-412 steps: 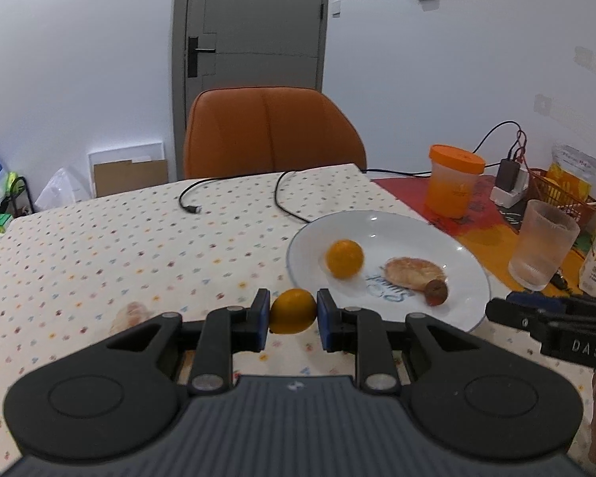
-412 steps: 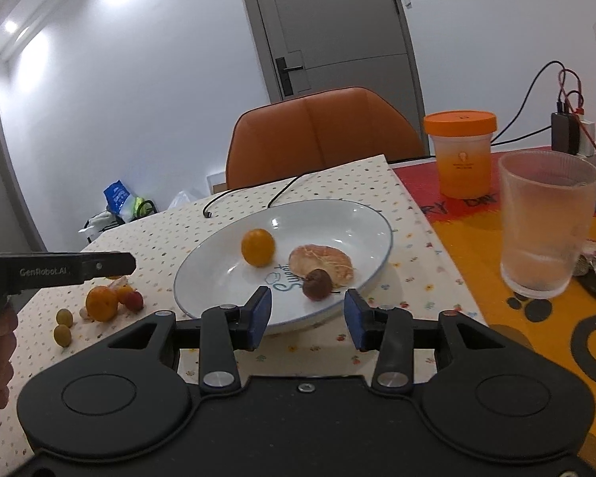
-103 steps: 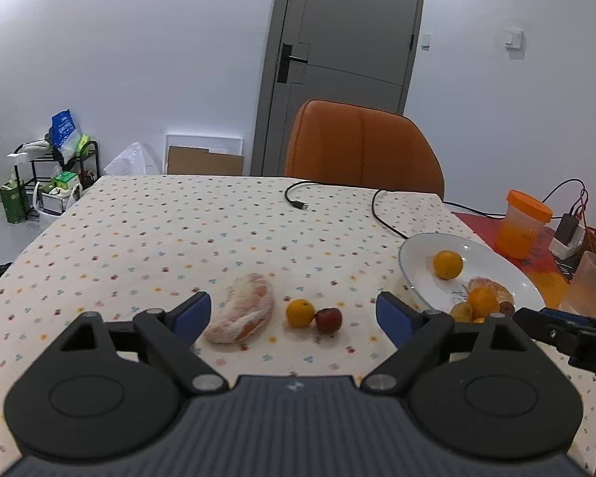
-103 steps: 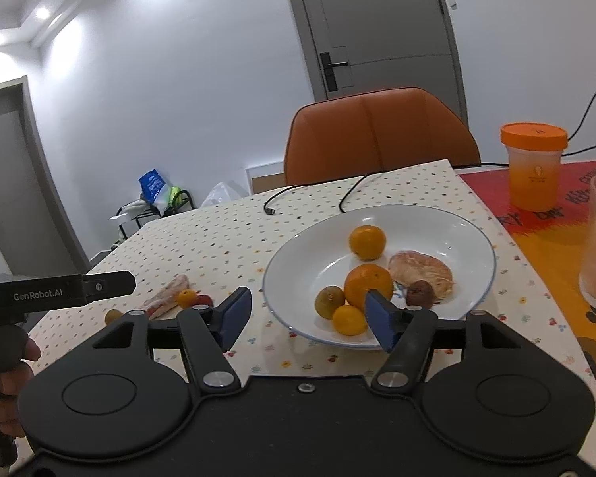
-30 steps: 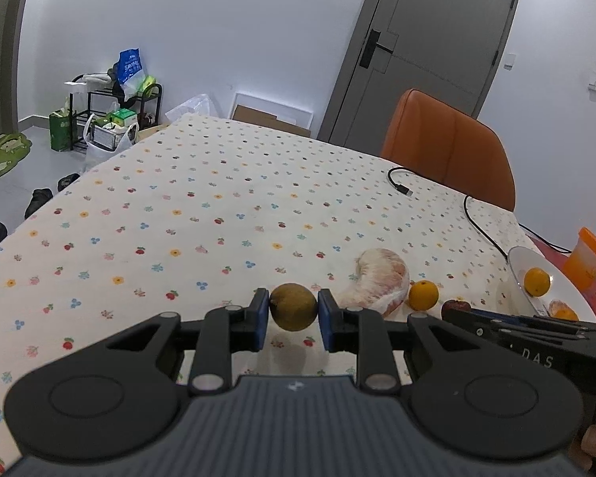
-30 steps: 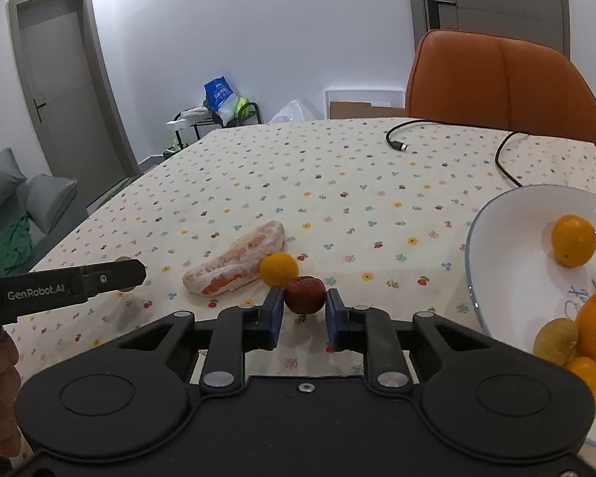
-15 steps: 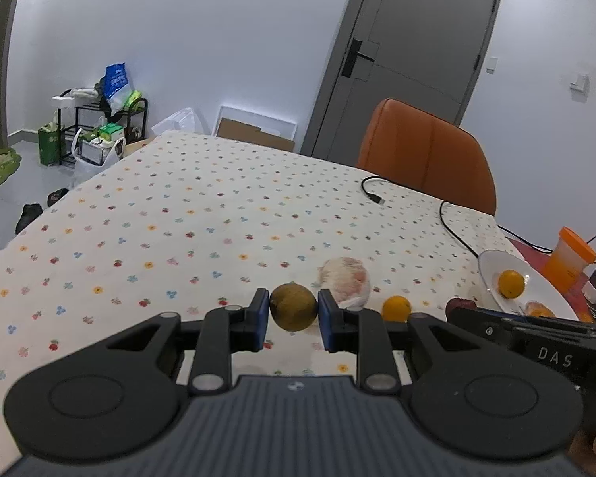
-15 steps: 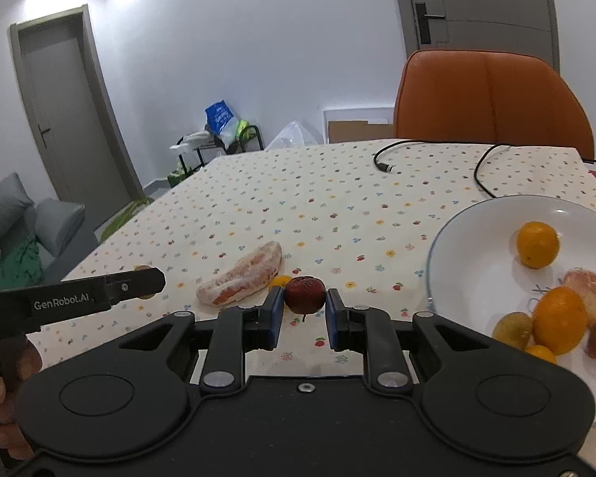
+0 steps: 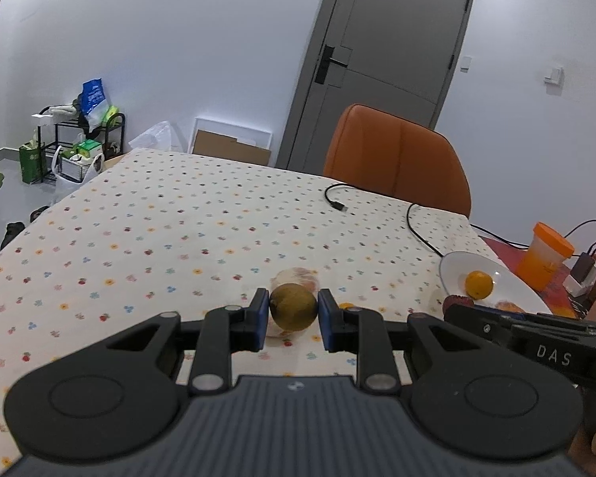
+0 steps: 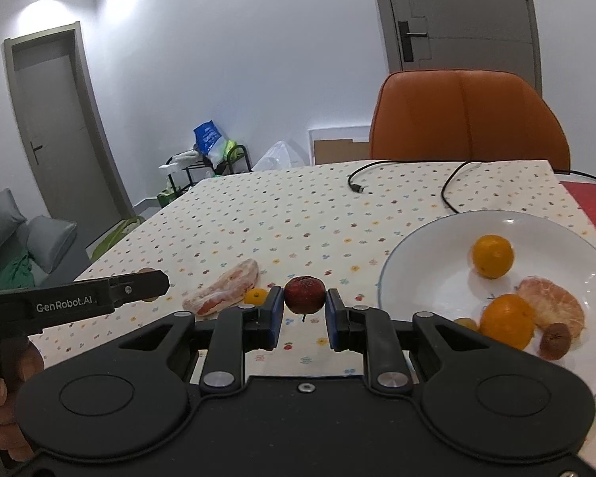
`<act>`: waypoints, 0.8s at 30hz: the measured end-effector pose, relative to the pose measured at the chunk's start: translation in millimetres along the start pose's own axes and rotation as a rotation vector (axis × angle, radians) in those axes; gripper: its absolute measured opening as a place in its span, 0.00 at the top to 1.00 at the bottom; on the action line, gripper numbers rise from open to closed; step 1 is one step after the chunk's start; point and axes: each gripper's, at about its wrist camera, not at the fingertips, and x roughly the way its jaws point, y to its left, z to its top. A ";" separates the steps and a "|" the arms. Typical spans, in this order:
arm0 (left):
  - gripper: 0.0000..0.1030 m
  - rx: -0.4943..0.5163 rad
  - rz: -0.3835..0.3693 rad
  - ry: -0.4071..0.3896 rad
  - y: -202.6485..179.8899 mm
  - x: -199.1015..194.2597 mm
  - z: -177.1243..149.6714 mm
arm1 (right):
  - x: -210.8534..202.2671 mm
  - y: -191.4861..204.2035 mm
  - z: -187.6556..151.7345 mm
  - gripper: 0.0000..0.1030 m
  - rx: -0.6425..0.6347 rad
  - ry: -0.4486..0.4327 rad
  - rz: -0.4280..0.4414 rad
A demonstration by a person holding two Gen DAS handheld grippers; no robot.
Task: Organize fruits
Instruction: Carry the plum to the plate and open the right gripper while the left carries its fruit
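Left gripper (image 9: pixel 292 320) clenched on a brown-green round fruit (image 9: pixel 293 306), blue pads (image 9: pixel 260 318) pressed to both its sides, fruit carried clear of the dotted tablecloth (image 9: pixel 178 214). Right gripper (image 10: pixel 305 318) clenched on a dark red fruit (image 10: pixel 304 294), small stem hanging below it, also clear of the cloth. On the cloth beyond the right gripper: pink peeled citrus segment (image 10: pixel 222 292), with a small orange fruit (image 10: pixel 256 296) just beside its near end. White plate (image 10: pixel 429 274) to the right holds an orange (image 10: pixel 492 256) toward the back, a second orange (image 10: pixel 506 320) in front, a peeled citrus piece (image 10: pixel 554 306) beside it, a small brown fruit (image 10: pixel 554 340) at the near rim, and a yellow-green fruit (image 10: pixel 467 322) partly hidden by the gripper body. Black cable (image 10: pixel 453 183) lies on the far part of the cloth; orange chair (image 10: pixel 465 119) behind the table. Orange-lidded cup (image 9: pixel 546 254) stands past the plate in the left view.
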 end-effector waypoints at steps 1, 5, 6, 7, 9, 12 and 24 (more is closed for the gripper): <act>0.76 0.003 -0.004 0.001 -2.0 0.9 -0.1 | -1.4 -1.5 0.1 0.80 0.003 -0.002 -0.003; 0.76 0.017 -0.025 0.009 -11.1 4.7 0.3 | -8.7 -10.9 1.5 0.80 0.016 -0.021 -0.030; 0.76 0.025 -0.031 0.008 -14.5 5.4 0.5 | -10.6 -13.6 1.4 0.80 0.022 -0.026 -0.038; 0.76 0.030 -0.037 0.008 -17.3 5.8 0.6 | -12.4 -16.7 1.4 0.80 0.028 -0.031 -0.047; 0.76 0.037 -0.048 0.010 -22.5 7.4 1.0 | -15.6 -22.7 0.8 0.80 0.039 -0.038 -0.064; 0.76 0.048 -0.062 0.013 -30.5 11.0 1.3 | -19.5 -32.9 -1.6 0.80 0.053 -0.043 -0.089; 0.76 0.097 -0.100 0.034 -56.5 22.3 -1.7 | -20.2 -51.0 -3.5 0.74 0.059 -0.076 -0.145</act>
